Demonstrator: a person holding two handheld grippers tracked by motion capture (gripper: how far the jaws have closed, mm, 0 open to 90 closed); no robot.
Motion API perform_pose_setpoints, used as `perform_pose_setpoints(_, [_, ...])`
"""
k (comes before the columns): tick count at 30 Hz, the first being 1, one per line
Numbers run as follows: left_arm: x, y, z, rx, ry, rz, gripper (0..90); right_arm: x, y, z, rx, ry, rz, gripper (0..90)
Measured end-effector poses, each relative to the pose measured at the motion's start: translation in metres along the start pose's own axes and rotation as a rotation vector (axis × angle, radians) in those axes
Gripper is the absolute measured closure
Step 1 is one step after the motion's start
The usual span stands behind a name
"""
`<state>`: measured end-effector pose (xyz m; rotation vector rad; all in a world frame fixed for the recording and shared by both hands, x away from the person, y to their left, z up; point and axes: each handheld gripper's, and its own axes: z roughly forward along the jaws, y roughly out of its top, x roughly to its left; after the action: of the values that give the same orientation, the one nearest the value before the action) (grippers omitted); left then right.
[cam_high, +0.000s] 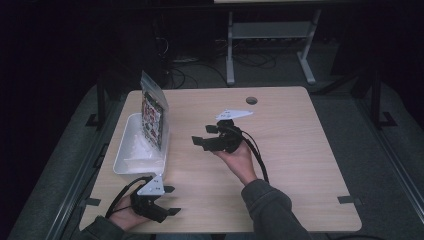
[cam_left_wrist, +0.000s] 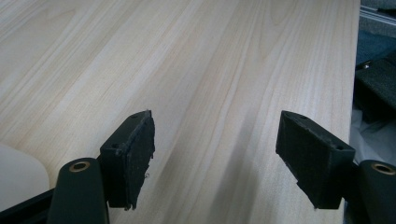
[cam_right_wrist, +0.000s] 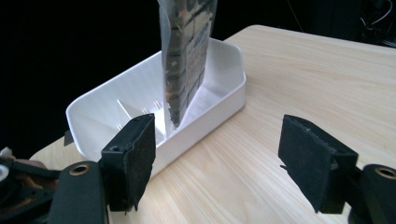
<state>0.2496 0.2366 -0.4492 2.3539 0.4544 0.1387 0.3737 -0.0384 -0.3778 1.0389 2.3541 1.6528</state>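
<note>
On the worktop (cam_high: 280, 150), risks from largest thing to smallest:

Worktop edge: the bin (cam_high: 131, 150) sits hard by the left edge; a sideways shove from either tongs could slide it off.

Bin: white, shallow and likely light. It holds the pouch (cam_high: 152, 117), which stands upright in the far end, leaning on the right wall. Catching the rim would probably tip or skate the bin instead of freeing the pouch.

Pouch: tall, glossy and thin, standing well above the rim. In the right gripper view the pouch (cam_right_wrist: 186, 56) is up and left of the gap between the jaws, near but apart. A glancing touch may knock it flat into the bin (cam_right_wrist: 219, 88), or out onto the worktop.

Right tongs (cam_high: 206, 136): jaws wide apart, empty, aimed toward the bin from mid-worktop. Closing on slick film too near the top risks a slip or a crumple.

Left tongs (cam_high: 169, 200): jaws spread, empty, at the near edge just below the bin. It is not steadying the bin, so any pull on the pouch may drag the bin along.
</note>
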Motion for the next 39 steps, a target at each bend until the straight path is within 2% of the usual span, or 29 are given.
perform_pose_setpoints(17, [0.001,0.000,0.001,-0.003,0.002,-0.005,25.8,-0.018,-0.020,-0.033,-0.001,-0.015,0.038,26.8])
perform_pose_setpoints(27, [0.002,0.000,0.001,-0.009,0.006,-0.010,24.9,-0.028,-0.025,-0.054,-0.015,-0.031,0.052,26.8])
perform_pose_setpoints(34, [0.002,0.000,0.001,-0.012,0.009,-0.013,24.9,-0.036,-0.036,-0.068,-0.001,-0.044,0.062,26.5])
perform_pose_setpoints(39, [0.003,0.000,0.003,-0.008,0.002,-0.015,24.7,-0.040,-0.043,-0.077,-0.009,-0.043,0.069,27.2])
